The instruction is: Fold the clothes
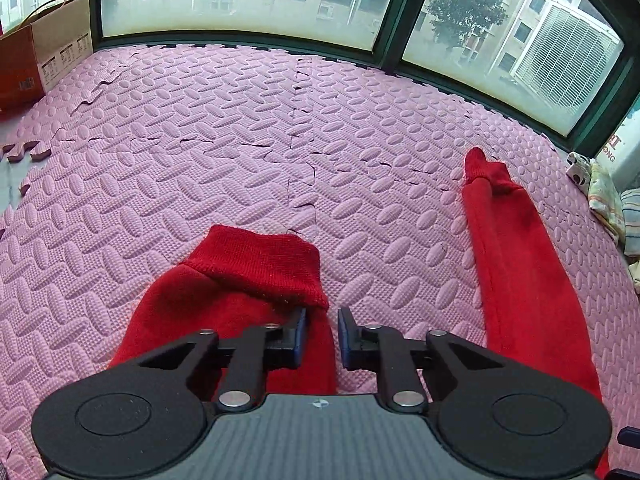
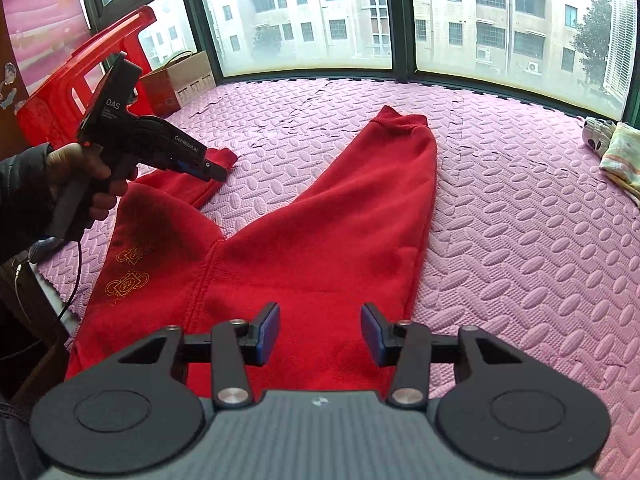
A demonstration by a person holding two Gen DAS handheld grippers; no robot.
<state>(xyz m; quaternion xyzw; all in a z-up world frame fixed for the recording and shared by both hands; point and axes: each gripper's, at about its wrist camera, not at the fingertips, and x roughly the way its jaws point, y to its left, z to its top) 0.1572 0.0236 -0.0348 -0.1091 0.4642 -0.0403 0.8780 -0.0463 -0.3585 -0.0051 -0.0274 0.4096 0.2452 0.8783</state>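
Pink foam mat (image 2: pixel 520 240) bears red trousers (image 2: pixel 320 240); "GenRobot.AI" left gripper (image 1: pixel 322 330) and right gripper (image 2: pixel 320 330) both gape, empty.

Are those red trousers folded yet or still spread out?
Spread out: the red trousers lie flat on the pink mat, legs splayed apart in a V.

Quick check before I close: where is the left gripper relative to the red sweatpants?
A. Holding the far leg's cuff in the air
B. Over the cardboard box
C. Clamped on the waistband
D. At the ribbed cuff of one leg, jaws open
D: the left gripper sits at the ribbed cuff of the near leg of the red sweatpants, jaws apart with nothing clamped between them; the pants lie flat on the pink foam mat.
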